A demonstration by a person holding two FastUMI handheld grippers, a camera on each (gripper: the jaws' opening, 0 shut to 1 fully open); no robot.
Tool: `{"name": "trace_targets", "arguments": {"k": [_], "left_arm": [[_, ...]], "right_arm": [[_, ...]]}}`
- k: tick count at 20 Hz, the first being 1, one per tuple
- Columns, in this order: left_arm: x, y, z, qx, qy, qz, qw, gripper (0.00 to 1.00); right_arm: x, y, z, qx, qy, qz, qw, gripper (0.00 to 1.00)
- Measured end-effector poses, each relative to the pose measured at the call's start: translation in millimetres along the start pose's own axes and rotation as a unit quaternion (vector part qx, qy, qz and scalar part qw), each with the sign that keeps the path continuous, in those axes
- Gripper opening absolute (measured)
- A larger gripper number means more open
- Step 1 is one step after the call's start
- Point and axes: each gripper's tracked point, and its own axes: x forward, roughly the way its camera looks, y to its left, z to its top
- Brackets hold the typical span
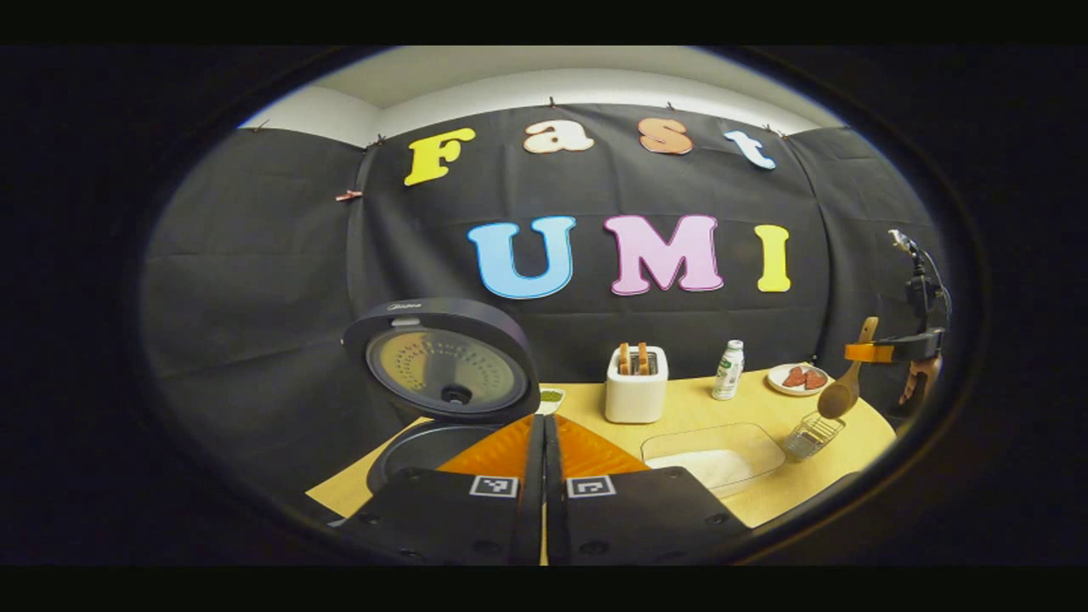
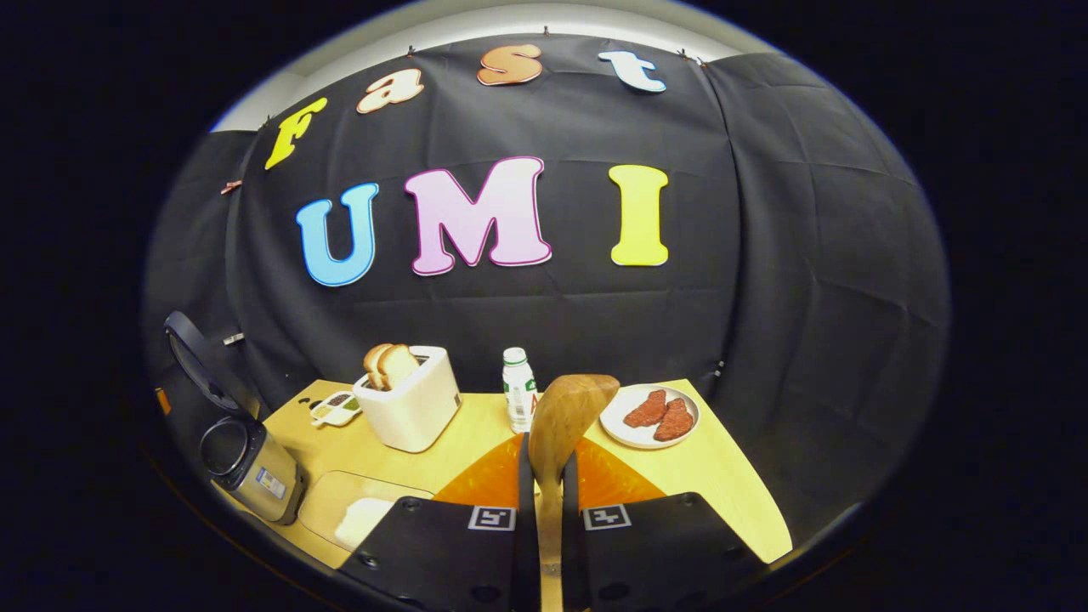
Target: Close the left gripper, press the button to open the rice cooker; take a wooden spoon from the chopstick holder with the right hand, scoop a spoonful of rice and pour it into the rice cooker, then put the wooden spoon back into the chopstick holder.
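The bench (image 2: 722, 484) carries everything, and the biggest thing on it, the rice cooker (image 1: 425, 450), stands at its left end with the lid (image 1: 442, 361) swung up and the pot open, so the button step looks done. The left gripper (image 1: 544, 476) hangs just in front of the cooker with its jaws pressed together on nothing. To the right of the cooker lies a clear tray of rice (image 1: 714, 463), apparently not yet scooped from. A toaster (image 1: 636, 387) with bread, a plate of meat (image 2: 650, 415) and a small bottle (image 2: 518, 389) stand toward the back, none of them part of the job. The wire chopstick holder (image 1: 812, 435) sits near the bench's right edge, just beside the tray. The wooden spoon (image 2: 565, 425) is out of it: the right gripper (image 2: 544, 510) is clamped on the handle, bowl end forward and raised over the bench, and in the left gripper view it hangs above the holder. By this reading the spoon has been taken; scooping rice, pouring it into the cooker and returning the spoon are all left.
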Motion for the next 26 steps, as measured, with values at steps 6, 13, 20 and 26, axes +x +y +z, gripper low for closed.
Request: {"name": "trace_targets", "arguments": {"k": [6, 13, 20, 26], "left_arm": [[-0.2, 3.2, 1.2, 0.005, 0.001, 0.01, 1.0, 0.09], [-9.3, 10.6, -0.3, 0.005, 0.003, 0.02, 1.0, 0.09], [-19.3, 10.0, 4.4, 0.016, -0.003, 0.016, 1.0, 0.09], [-24.0, 10.6, 13.3, 0.013, -0.011, 0.016, 1.0, 0.09]], "right_arm": [[8.2, -4.2, -31.8, -0.004, 0.03, -0.002, 1.0, 0.14], [-0.3, -6.0, -70.8, -0.014, 0.067, -0.006, 0.998, 0.14], [0.1, -18.3, -111.9, -0.02, 0.111, -0.023, 0.993, 0.14], [-5.3, -24.3, -128.7, -0.024, 0.132, -0.037, 0.99, 0.2]]}}
